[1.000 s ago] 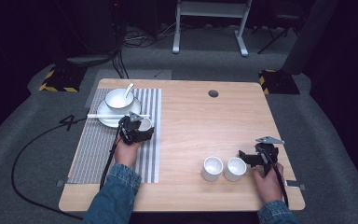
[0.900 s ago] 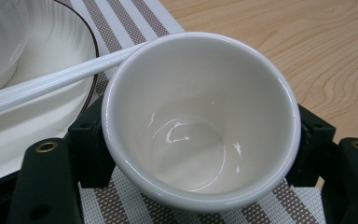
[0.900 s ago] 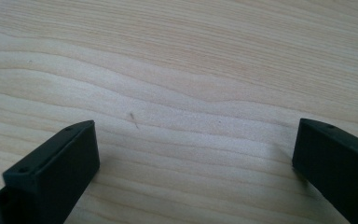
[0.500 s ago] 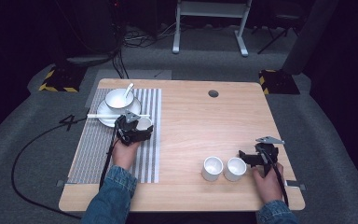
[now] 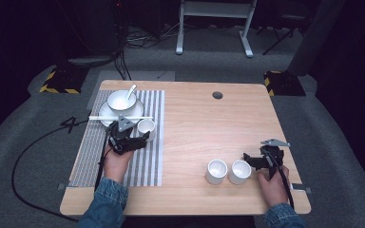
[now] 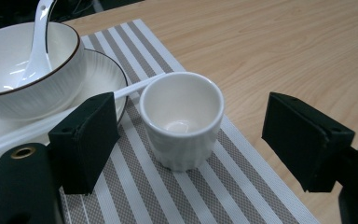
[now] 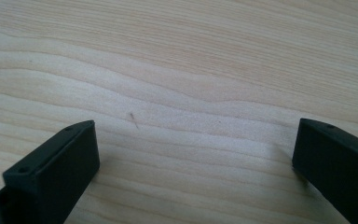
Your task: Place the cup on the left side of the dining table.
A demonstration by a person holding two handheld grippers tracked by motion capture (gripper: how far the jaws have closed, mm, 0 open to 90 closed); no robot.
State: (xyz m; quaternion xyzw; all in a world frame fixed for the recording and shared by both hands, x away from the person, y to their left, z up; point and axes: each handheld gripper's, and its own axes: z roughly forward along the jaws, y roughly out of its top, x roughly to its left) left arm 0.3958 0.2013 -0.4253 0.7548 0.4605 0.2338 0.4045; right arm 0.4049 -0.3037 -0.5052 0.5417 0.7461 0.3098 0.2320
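We're setting a place on the table (image 5: pixel 204 123); step in hand looks like letting go of 1 cup on the striped mat (image 5: pixel 95 152) w/ the left gripper (image 5: pixel 132 141) and backing off clean. Mat sits at table's left; on its far end a plate (image 5: pixel 105 113) carries a bowl (image 5: pixel 120 99) w/ spoon (image 5: pixel 131 90) in it; a white chopstick (image 5: pixel 100 118) lies across the plate's near edge. The cup (image 6: pixel 182 119) stands upright on the mat, just beside the plate on its right, its far side near the chopstick tip. Left jaws have just been opening; they now stand abt half apart, cup between them but clear gaps both sides, nothing gripped. To do it well we'd say: pull back straight along the jaw line, lift a bit, no sideways swing, else a pad clips the cup into the chopstick or plate. Right gripper (image 5: pixel 253 160) rests at table's right, jaws wide, holding nothing, bare wood between them; 2 more cups (image 5: pixel 228 171) wait just left of it, side by side.
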